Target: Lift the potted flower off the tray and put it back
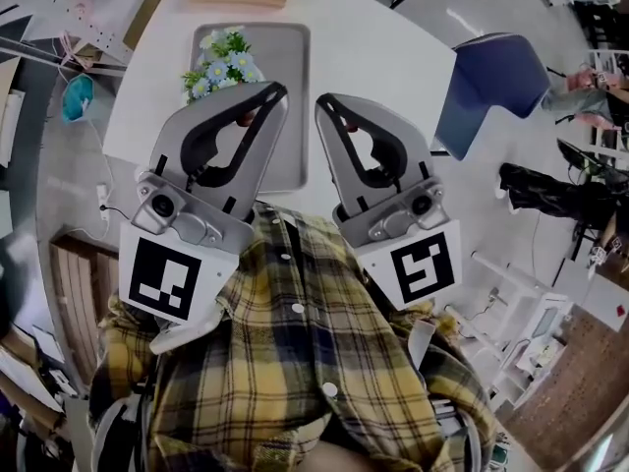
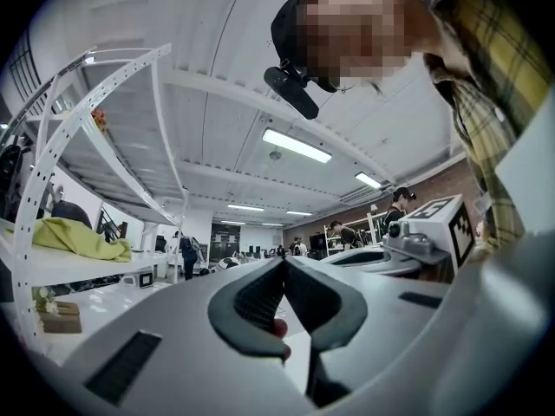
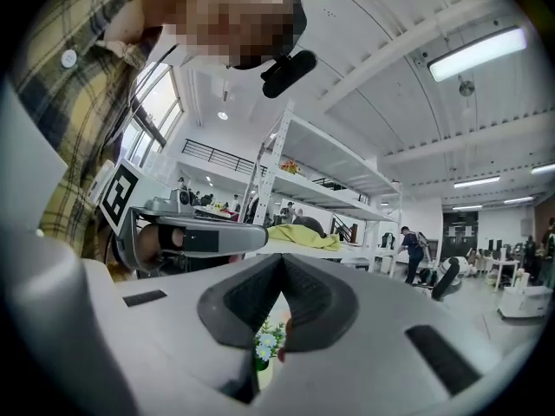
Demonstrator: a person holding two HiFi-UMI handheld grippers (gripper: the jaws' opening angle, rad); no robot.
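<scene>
Left tool (image 1: 276, 90): jaws together, empty. Right tool (image 1: 325, 102): same. Both held high, well apart from potted flower (image 1: 225, 63), which stands at far-left corner of tray (image 1: 291, 67) on surface (image 1: 378, 52). Risk: descent with jaws unopened knocks pot over or crushes blooms.

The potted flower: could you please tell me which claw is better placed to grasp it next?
Left, probably. The potted flower stands at the left side of the tray, just beyond the left claw; the right claw sits further right. Both are shut and empty.
</scene>
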